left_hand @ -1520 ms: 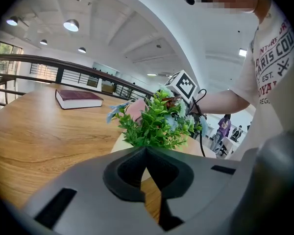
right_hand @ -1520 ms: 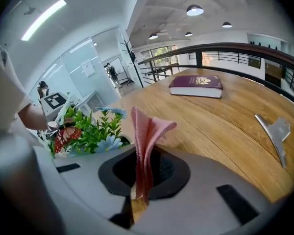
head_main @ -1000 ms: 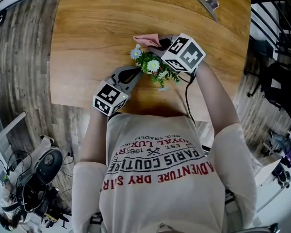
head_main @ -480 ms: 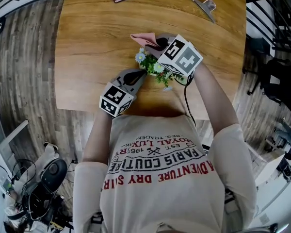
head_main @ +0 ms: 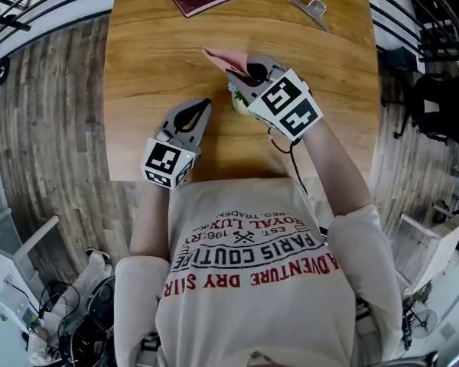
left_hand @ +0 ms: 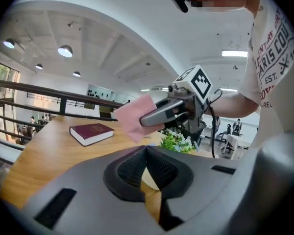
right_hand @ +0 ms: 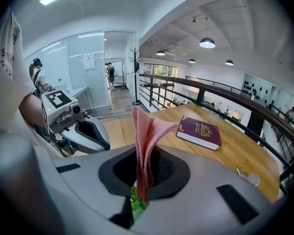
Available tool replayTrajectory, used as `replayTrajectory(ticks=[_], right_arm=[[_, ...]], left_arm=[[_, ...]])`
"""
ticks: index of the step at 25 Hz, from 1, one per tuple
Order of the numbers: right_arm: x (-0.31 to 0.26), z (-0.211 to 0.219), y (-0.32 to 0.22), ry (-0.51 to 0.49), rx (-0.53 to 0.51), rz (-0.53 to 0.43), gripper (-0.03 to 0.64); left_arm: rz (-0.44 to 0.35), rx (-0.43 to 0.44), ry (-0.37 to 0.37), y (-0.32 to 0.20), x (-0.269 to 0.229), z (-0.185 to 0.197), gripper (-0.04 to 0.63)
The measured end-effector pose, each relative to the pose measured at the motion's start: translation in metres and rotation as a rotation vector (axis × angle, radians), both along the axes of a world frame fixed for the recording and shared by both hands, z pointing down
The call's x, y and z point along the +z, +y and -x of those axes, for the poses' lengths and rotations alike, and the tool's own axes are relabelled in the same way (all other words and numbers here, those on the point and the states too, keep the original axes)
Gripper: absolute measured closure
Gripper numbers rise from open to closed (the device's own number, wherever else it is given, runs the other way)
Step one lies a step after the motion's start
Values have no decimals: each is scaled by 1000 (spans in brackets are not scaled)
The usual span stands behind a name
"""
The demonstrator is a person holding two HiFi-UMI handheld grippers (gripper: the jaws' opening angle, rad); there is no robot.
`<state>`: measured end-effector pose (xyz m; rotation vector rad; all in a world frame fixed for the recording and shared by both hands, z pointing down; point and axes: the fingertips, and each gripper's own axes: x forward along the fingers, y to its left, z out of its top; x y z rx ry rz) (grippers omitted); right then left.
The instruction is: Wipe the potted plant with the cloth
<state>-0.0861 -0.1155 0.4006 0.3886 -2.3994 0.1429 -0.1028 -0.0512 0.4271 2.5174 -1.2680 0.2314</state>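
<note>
Both grippers have lifted since a second ago. The left gripper [head_main: 201, 107] has come off the potted plant [left_hand: 179, 142], jaws fully together with nothing in them. The right gripper [right_hand: 144, 180] is clamped on the pink cloth [right_hand: 148, 129], which sticks out past the tips. The plant sits on the table [head_main: 157, 48], directly under the right gripper and just right of the left tips.

Person: beige short-sleeved T-shirt [head_main: 249, 281], red and black lettering across the chest. Left gripper [head_main: 202, 107] and right gripper [head_main: 241, 71]: grey moulded shells, black ribbed jaw pads. Each carries a white marker cube [head_main: 168, 164] with black squares. A thin black cable [head_main: 294, 163] runs from the right unit.
</note>
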Motion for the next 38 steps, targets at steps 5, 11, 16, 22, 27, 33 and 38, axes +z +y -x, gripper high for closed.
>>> replayTrajectory(ticks=[5,11,16,22,27,33,38], right_arm=[[8,30,34,-2,63,7,581],[45,50,67,4,155,49,581],[86,44,86,33,245,112,581],[124,10,73,76,443,95,581],[137,-19,60,69,650,91,581],[146,-35,63,3,804,187,581],[152,-47,69,-81,934,285,581]], left_arm=[[-4,-39,-7,13,-5,45,580],[18,-39,-8,32,3,77,580],[45,-18,-1,45,14,82,580],[77,24,-21,57,30,80,580],[93,48,-22,60,36,77,580],[95,70,-17,62,38,72,580],[99,97,-7,63,41,64,580]])
